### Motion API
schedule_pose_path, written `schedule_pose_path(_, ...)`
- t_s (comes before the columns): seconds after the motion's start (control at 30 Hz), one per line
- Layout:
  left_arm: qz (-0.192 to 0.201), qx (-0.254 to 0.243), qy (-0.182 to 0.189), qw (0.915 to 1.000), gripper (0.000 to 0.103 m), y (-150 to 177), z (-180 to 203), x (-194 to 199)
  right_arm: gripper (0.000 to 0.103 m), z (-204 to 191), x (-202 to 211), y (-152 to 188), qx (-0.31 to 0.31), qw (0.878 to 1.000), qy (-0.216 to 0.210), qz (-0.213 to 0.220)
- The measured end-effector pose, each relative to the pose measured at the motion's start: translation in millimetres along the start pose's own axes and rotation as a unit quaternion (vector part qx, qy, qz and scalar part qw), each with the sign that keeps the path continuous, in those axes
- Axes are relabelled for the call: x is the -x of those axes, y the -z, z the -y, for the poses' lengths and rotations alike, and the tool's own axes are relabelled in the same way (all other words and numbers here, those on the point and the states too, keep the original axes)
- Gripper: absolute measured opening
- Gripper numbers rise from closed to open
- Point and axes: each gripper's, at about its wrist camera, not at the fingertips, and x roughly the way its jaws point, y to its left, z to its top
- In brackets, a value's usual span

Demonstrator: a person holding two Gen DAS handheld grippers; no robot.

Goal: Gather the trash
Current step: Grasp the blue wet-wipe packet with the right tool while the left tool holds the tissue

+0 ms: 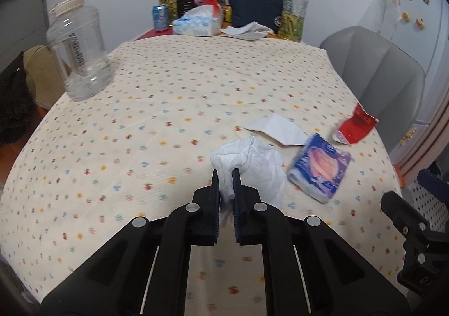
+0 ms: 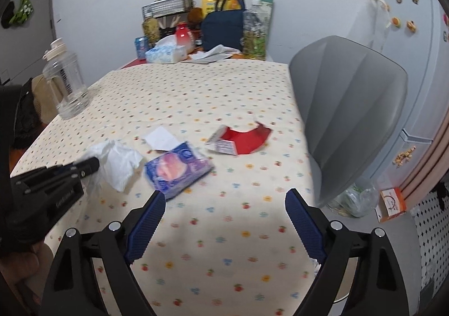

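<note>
The left gripper (image 1: pixel 225 173) is clamped on the crumpled tissue (image 1: pixel 252 164) — its lower edge hidden between the fingers — while the right gripper (image 2: pixel 224 198) hangs spread apart.

**Left gripper clamped, right gripper spread**

The left gripper (image 1: pixel 225 173) has its jaws drawn nearly together, pinching the crumpled white tissue (image 1: pixel 252 164) between them. The right gripper (image 2: pixel 224 198) hovers with its jaws wide apart, holding nothing. A hand (image 2: pixel 19 265), apparently the left, shows dimly behind the left gripper's body.
</note>
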Motion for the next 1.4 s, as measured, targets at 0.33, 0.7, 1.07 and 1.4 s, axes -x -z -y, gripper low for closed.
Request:
schedule_pose_path(0.33,0.004,0.013,-0.045,0.9989,0.008,-2.5,-29.8,-8.4,0.076,-31.7,-32.3,-3.9,0.024,0.998,-0.036,-0.033)
schedule_pose_path(0.7,-0.013,0.021,-0.043,0.9988,0.008,1.8,-40.0,-25.9,0.064,-58.4,-66.6,-5.0,0.051,0.996,-0.037,-0.064)
schedule_pose_path(1.07,-0.01,0.022,-0.035,0.9991,0.008,3.1,-37.0,-22.9,0.023,-61.5,-62.5,-3.9,0.058,0.995,-0.032,-0.069)
schedule_pose_path(1.4,0.002,0.016,-0.02,0.9997,0.008,0.9,-26.9,-7.8,0.019,-50.1,-31.5,-7.5,0.045,0.998,-0.032,-0.036)
